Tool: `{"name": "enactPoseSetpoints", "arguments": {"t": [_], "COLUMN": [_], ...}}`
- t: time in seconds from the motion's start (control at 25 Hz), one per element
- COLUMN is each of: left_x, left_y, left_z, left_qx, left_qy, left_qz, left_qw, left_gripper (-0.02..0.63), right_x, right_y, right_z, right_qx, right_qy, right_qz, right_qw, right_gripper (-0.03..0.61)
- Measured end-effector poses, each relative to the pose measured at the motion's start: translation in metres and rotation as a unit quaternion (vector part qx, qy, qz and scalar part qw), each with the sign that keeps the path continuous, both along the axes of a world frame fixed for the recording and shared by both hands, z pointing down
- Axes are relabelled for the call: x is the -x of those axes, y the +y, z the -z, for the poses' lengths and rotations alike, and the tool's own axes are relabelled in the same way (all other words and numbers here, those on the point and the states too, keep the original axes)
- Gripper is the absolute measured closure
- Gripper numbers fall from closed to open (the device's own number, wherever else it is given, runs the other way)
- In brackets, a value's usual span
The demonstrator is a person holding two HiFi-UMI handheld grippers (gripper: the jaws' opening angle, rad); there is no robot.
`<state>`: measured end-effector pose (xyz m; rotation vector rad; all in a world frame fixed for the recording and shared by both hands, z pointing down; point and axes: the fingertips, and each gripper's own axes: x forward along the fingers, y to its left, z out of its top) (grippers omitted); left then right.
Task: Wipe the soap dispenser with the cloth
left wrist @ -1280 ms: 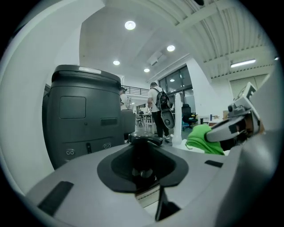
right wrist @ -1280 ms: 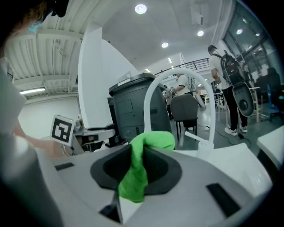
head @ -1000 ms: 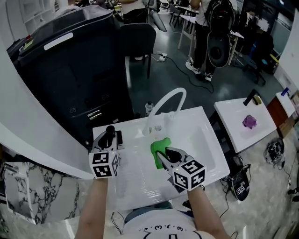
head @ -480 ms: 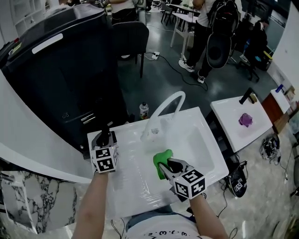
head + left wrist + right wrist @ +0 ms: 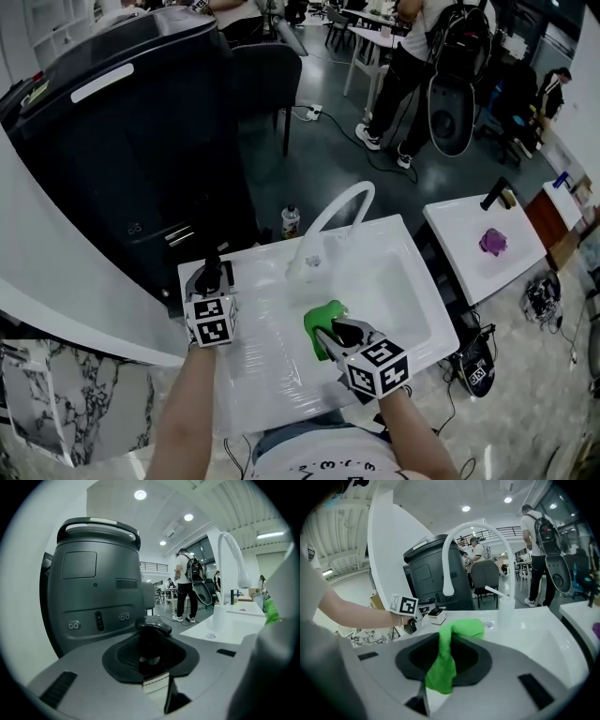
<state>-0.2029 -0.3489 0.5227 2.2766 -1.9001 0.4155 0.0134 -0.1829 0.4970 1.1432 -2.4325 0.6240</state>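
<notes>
The soap dispenser [image 5: 151,641] has a black pump head and a pale body. My left gripper [image 5: 213,274] is shut on it at the left rim of the white sink counter [image 5: 272,375]. In the right gripper view the dispenser [image 5: 436,614] shows beyond the left gripper's marker cube. The green cloth [image 5: 324,315] is bunched in my right gripper [image 5: 325,335], which is shut on it and hangs over the counter's middle, right of the dispenser and apart from it. A fold of the cloth [image 5: 461,627] droops out past the jaws.
A white arched faucet [image 5: 339,208] stands behind the basin [image 5: 398,286]. A big dark bin [image 5: 122,122] rises behind the counter, with a chair [image 5: 272,75] beside it. To the right is a second white sink [image 5: 464,234] with a purple cloth [image 5: 494,242]. People stand further back.
Both grippers have sunk a little toward the counter, the left one with the dispenser more than the right. Both grips are unchanged, and little moves in the last half second.
</notes>
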Motion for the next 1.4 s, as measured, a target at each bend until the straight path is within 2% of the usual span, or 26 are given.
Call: {"name": "enactPoseSetpoints", "arguments": {"t": [0.08, 0.2, 0.24, 0.36, 0.52, 0.72, 0.88, 1.04, 1.2, 1.4], "left_x": [-0.001, 0.004, 0.007, 0.014, 0.014, 0.012, 0.007, -0.012, -0.022, -0.027], "left_y": [0.0, 0.005, 0.007, 0.014, 0.026, 0.03, 0.031, 0.028, 0.016, -0.004], "left_z": [0.001, 0.0, 0.0, 0.001, 0.0, -0.002, -0.003, -0.006, -0.007, -0.002], "left_qx": [-0.003, -0.004, -0.003, 0.004, 0.008, 0.023, 0.015, -0.007, -0.017, -0.033], "left_qy": [-0.009, -0.015, -0.008, 0.017, 0.019, 0.013, 0.035, 0.034, 0.053, 0.019], "left_qz": [0.011, 0.037, 0.046, 0.054, 0.041, 0.05, 0.061, 0.035, 0.022, -0.035], "left_qw": [0.9999, 0.9992, 0.9989, 0.9984, 0.9989, 0.9984, 0.9974, 0.9988, 0.9982, 0.9987], "left_gripper": [0.514, 0.469, 0.448, 0.326, 0.258, 0.258, 0.258, 0.258, 0.259, 0.258], "right_x": [0.001, 0.002, 0.002, -0.003, -0.005, 0.001, 0.003, -0.002, -0.009, -0.016], "right_y": [0.002, 0.006, 0.007, 0.01, 0.011, 0.013, 0.016, 0.017, 0.015, 0.011], "right_z": [0.002, 0.006, 0.007, 0.01, 0.009, 0.011, 0.009, 0.003, -0.002, -0.005], "right_qx": [-0.001, -0.005, -0.007, -0.011, -0.01, -0.009, -0.008, 0.001, 0.009, 0.015], "right_qy": [0.001, -0.002, -0.004, -0.008, -0.013, -0.023, -0.023, -0.015, -0.014, -0.01], "right_qz": [0.004, 0.008, 0.008, 0.004, 0.002, 0.01, 0.015, 0.012, 0.0, -0.01], "right_qw": [1.0, 1.0, 1.0, 1.0, 1.0, 1.0, 1.0, 1.0, 1.0, 1.0], "right_gripper": [0.491, 0.491, 0.491, 0.491, 0.491, 0.491, 0.492, 0.491, 0.491, 0.491]}}
